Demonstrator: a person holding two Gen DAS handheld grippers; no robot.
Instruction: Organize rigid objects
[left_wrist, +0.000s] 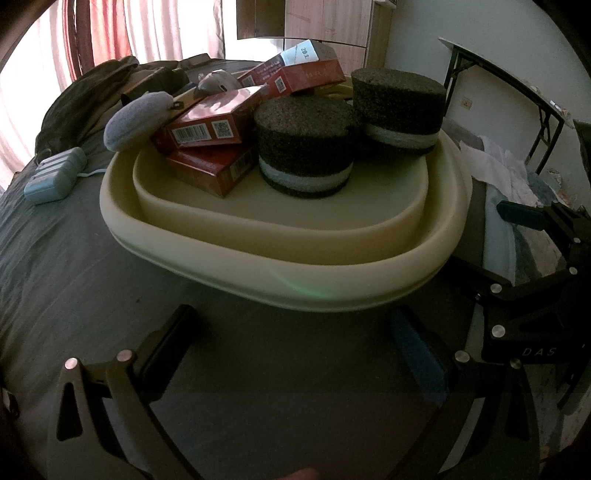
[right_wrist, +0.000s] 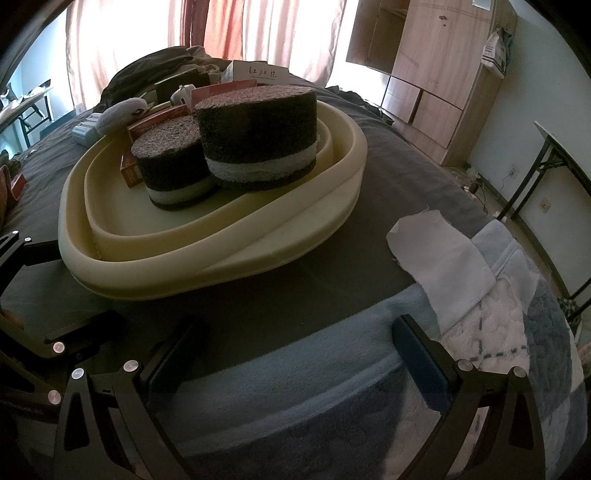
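Observation:
A cream oval tray sits on the grey bed. In it stand two dark round foam blocks with a pale band, one near and one far right. Several red boxes are stacked at the tray's left, and a grey oval pouch leans on its rim. My left gripper is open and empty just before the tray's near rim. My right gripper is open and empty, over the bed's edge, right of the tray.
A pale blue case with a white cable lies left of the tray. A white cloth and a blue blanket cover the bed's near right. Dark bags lie at the far end. A folding table stands at right.

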